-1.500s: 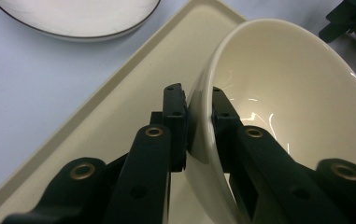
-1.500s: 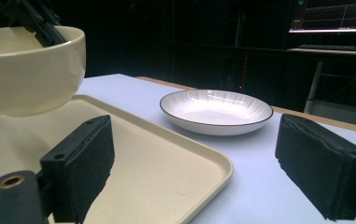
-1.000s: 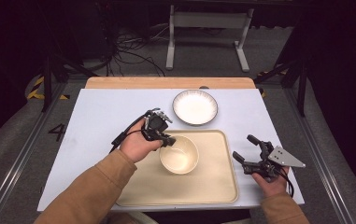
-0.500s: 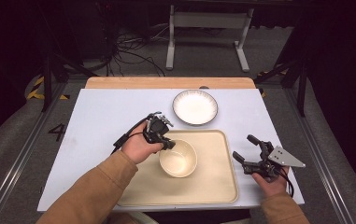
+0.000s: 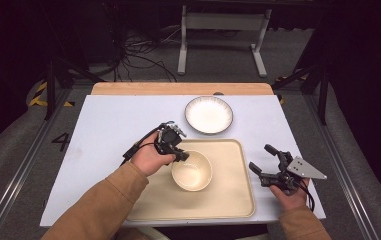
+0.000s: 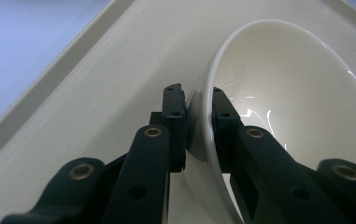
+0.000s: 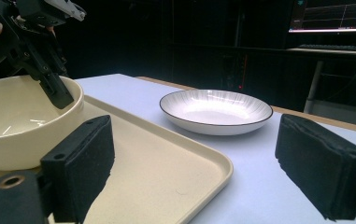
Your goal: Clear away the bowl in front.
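Note:
A cream bowl sits on the beige tray near its far left part. My left gripper is shut on the bowl's near-left rim, one jaw inside and one outside, as the left gripper view shows at the bowl wall. In the right gripper view the same bowl appears with the left gripper clamped on its rim. My right gripper hovers open at the tray's right edge, nothing between its pads.
A white plate with a dark rim lies on the pale blue table beyond the tray, also seen as the plate. A wooden strip runs along the table's far edge. Cables and a stand lie on the floor behind.
The bowl and my left gripper have shifted slightly toward the near side of the tray. My right gripper has stayed where it was.

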The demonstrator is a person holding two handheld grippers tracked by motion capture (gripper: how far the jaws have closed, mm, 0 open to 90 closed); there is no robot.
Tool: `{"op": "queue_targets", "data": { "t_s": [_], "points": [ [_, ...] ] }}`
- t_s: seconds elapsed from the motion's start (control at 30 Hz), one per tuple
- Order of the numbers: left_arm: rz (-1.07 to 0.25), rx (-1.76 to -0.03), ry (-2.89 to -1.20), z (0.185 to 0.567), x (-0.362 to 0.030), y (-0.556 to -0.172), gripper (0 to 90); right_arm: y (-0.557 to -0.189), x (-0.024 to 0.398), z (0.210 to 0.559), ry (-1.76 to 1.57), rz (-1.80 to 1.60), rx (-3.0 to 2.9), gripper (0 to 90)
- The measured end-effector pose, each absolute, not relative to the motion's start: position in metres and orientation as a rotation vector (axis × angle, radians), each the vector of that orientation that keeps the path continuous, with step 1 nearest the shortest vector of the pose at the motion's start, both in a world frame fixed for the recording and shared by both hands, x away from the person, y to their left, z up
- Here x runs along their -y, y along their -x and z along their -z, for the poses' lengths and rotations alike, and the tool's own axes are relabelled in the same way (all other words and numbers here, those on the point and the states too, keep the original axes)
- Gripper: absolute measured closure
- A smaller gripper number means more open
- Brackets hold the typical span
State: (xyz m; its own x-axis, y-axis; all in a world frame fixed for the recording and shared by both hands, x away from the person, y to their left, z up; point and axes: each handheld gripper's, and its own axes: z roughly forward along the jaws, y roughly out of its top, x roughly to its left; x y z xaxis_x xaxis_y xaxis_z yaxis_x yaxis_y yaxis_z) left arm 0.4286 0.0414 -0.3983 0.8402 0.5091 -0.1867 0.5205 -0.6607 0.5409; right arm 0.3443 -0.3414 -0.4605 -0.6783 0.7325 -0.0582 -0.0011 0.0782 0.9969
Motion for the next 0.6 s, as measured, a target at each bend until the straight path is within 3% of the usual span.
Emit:
{"op": "queue_targets", "data": {
  "t_s": [0.37, 0.6],
  "points": [
    [-0.015, -0.759, -2.462, 0.4021, -0.0403, -0.4291, 79.0, -0.3443, 0.3413, 0.4605, -0.724, -1.655, -1.79, 12.2],
    [-0.039, -0.76, -2.462, 0.404, -0.0395, -0.4286, 65.4, -0.3443, 0.3414, 0.4605, -0.724, -1.655, -1.789, 12.2]
  ]
}}
